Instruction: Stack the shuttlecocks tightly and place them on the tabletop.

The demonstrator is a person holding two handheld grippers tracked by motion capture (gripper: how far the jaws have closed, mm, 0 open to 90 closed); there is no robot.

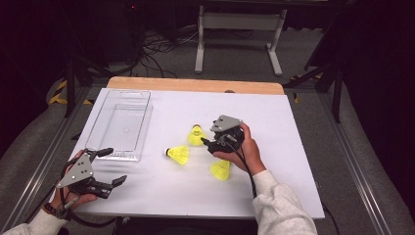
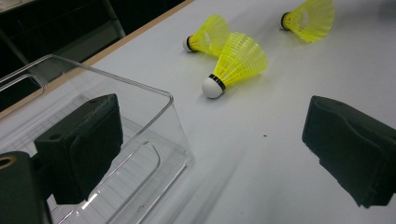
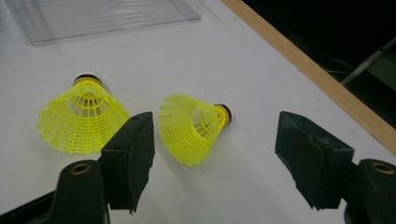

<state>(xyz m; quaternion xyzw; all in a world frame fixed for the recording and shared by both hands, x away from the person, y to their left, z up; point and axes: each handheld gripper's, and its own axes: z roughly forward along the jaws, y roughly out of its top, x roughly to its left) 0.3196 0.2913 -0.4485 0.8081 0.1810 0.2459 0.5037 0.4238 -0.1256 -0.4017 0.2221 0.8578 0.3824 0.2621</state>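
1. Left gripper (image 1: 108,167): jaws wide, empty, beside clear bin (image 1: 122,125).
2. Three yellow shuttlecocks at table centre; far shuttlecock (image 3: 194,126) between right gripper (image 3: 215,154) jaws, wide apart.
3. Risk: light skirt crushed or nudged aside on closing.

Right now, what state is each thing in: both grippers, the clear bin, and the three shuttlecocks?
Left gripper: open, holding nothing, near the clear bin's near corner.
Right gripper: open, jaws either side of the far shuttlecock, not closed on it.
Clear bin: upright, empty.
Far shuttlecock: on its side on the table, free.
Middle shuttlecock: on its side, free.
Near shuttlecock: on the table beside the right hand, free.
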